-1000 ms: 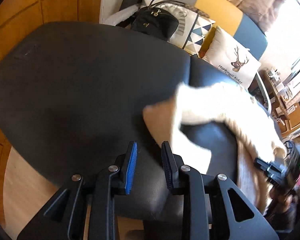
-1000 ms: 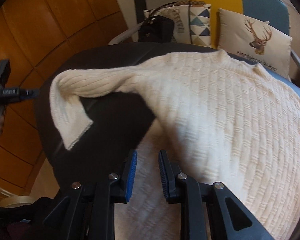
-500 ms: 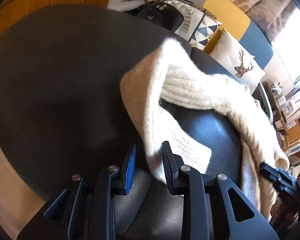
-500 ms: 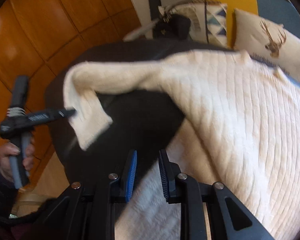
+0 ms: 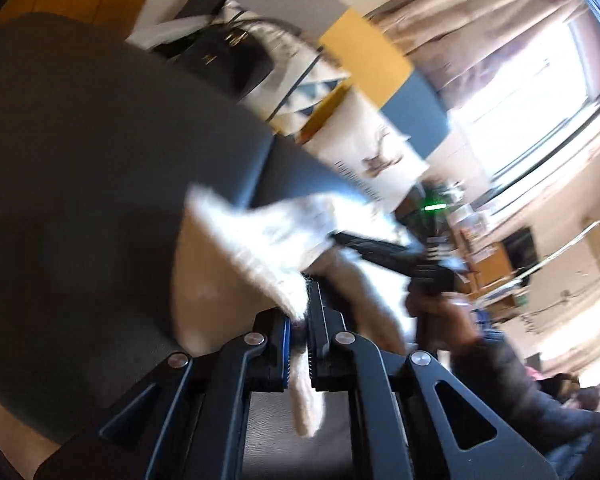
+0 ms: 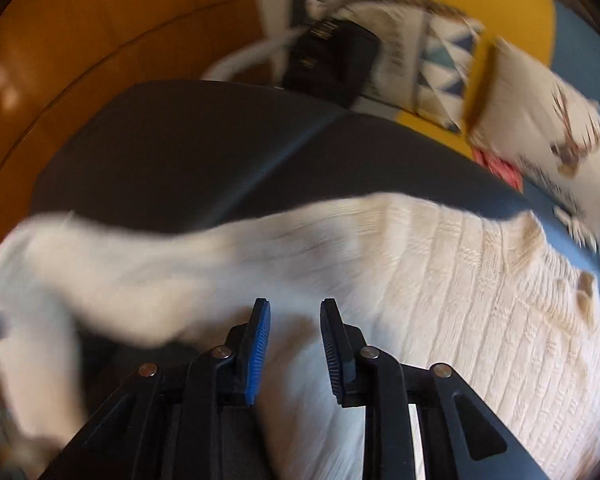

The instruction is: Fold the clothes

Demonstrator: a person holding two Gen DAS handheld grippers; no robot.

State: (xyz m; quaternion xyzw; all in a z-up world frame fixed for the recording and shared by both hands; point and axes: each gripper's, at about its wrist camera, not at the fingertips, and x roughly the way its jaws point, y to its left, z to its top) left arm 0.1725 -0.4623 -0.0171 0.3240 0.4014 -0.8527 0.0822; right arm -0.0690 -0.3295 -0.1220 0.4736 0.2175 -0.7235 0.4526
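Across the dark padded surface (image 6: 188, 152) that fills the middle of both wrist views lies a cream cable-knit sweater (image 6: 480, 300), its body spread over the right half of the right wrist frame and one sleeve (image 6: 112, 276) stretched toward the left edge. Low in the left wrist view, the left claw (image 5: 299, 340) has just been closing and is now pressed together on the sleeve's cuff end, with a strip of knit hanging out below the pads. The right claw (image 6: 294, 344) has just been opening a little; its blue pads stand apart above the sweater's lower body and no cloth appears to be pinched between them. The step in hand looks like folding the sleeve in over the body. To do it well, the left claw should keep its pinch near the cuff and carry it in a low arc so the sleeve lays flat rather than twisting, while the right claw steadies the body near the shoulder seam as a hinge line. Both frames are blurred, so the exact lie of the cuff is uncertain. The sweater's long axis appears to run from lower centre of the right wrist frame toward its right edge, where the collar seems to sit, and the sleeve points roughly crosswise, to the left.
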